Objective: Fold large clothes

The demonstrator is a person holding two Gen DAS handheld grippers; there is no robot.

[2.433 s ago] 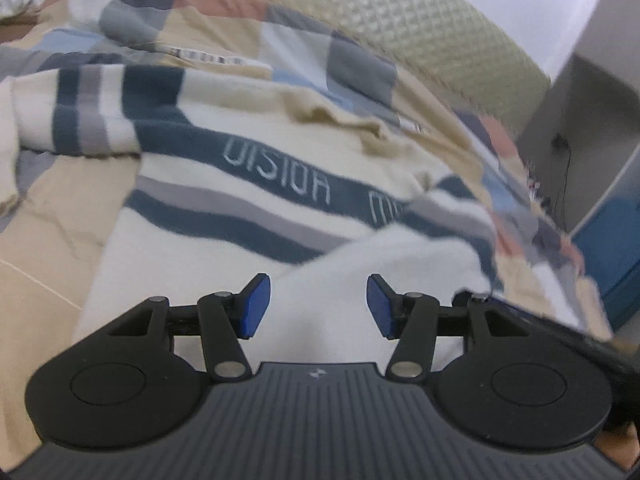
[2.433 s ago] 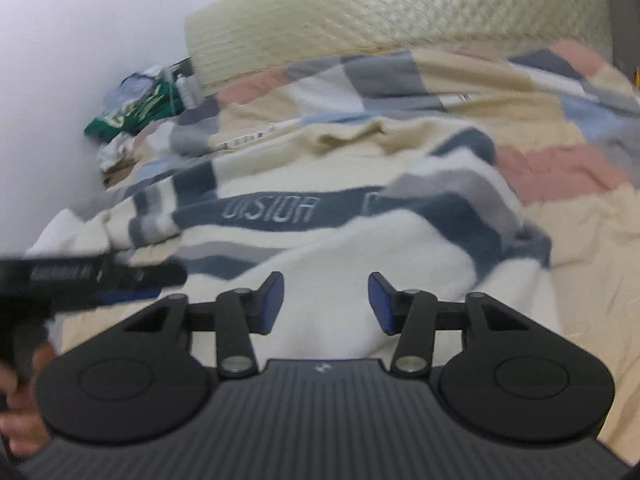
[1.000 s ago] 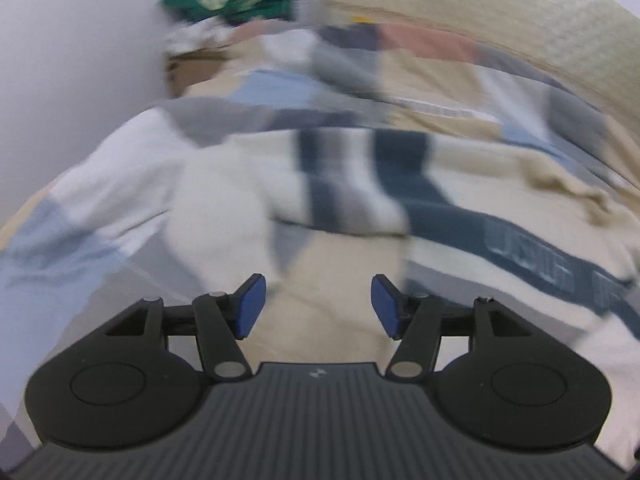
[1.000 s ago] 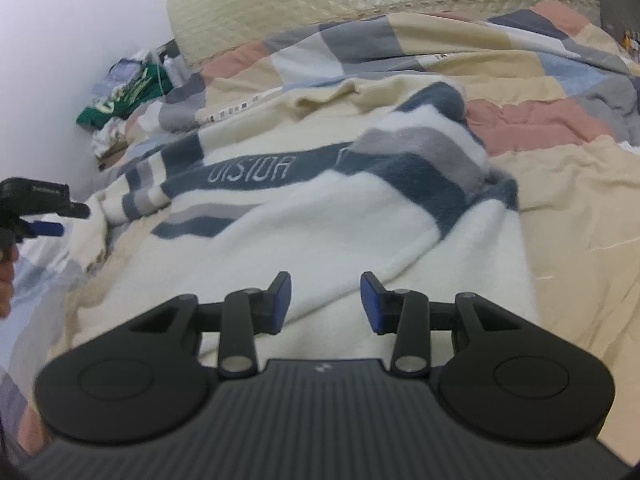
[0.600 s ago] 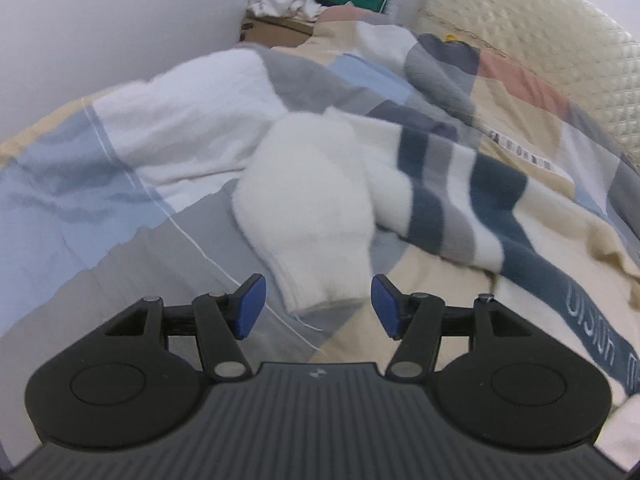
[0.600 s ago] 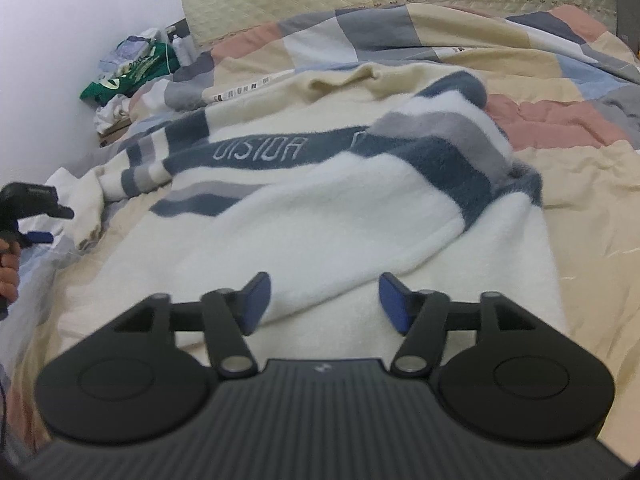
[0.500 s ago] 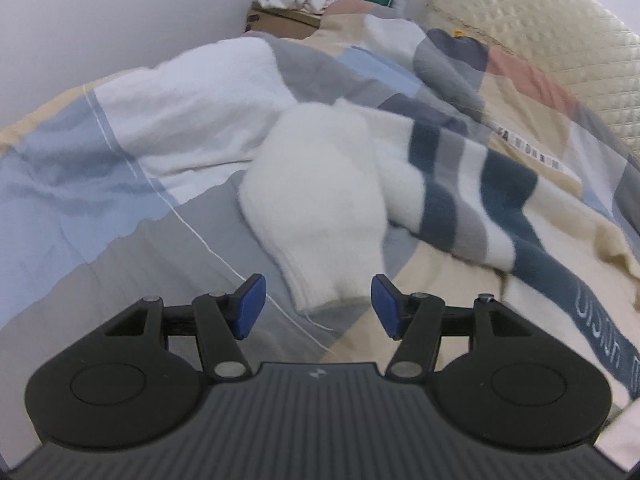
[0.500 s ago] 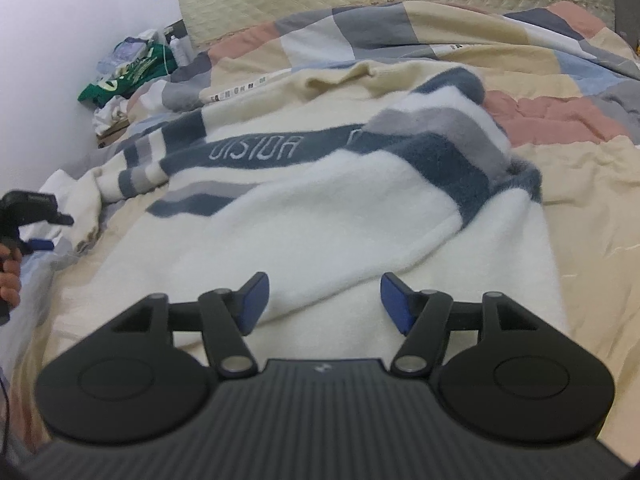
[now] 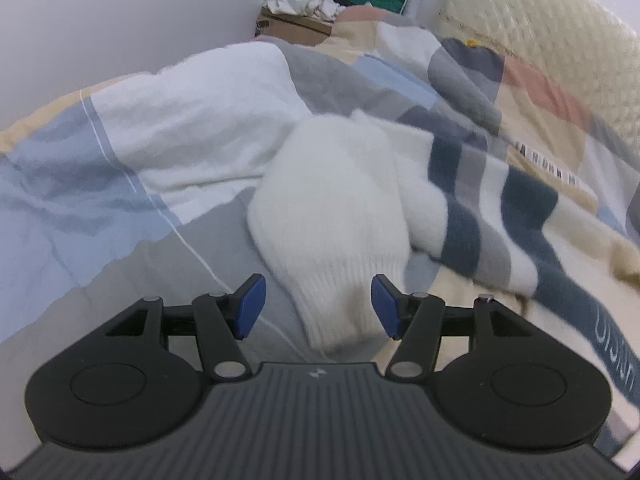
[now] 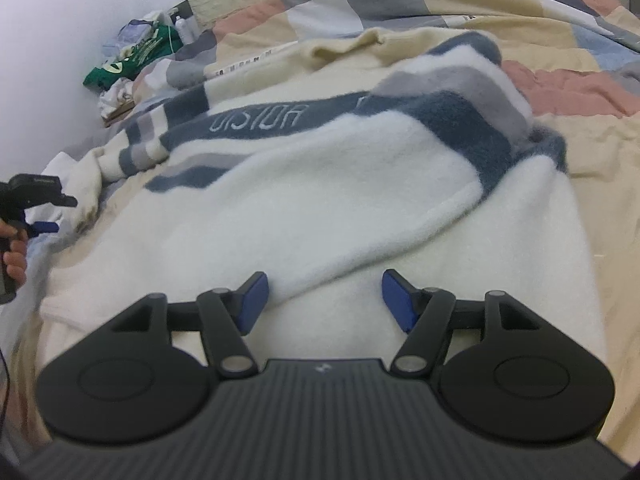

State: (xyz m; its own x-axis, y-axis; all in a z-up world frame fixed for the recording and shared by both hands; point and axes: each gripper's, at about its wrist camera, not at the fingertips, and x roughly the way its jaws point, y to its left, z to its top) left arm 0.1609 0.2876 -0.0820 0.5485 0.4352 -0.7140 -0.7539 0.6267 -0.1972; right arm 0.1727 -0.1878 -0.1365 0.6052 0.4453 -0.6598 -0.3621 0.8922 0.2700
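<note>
A cream sweater with navy and grey stripes [image 10: 340, 184] lies spread on the patchwork bedspread [image 10: 580, 144]. Its right sleeve is folded across the body. Its left sleeve [image 9: 336, 216] lies out over the bedspread, its ribbed cuff [image 9: 340, 316] pointing at me. My left gripper [image 9: 318, 306] is open, its blue pads on either side of that cuff without touching it. My right gripper [image 10: 324, 300] is open above the sweater's lower white body, holding nothing. The left gripper also shows in the right wrist view [image 10: 44, 212] beside the sleeve end.
A quilted cream headboard [image 9: 560, 36] runs along the far side. A cardboard box with green and white clothes [image 9: 320, 4] stands in the corner by the white wall [image 9: 120, 20]. The bedspread [image 9: 120, 168] extends to the left.
My left gripper has swung from the sweater's body to the left sleeve and closed in on its cuff. My right gripper has opened wider and stays over the lower body.
</note>
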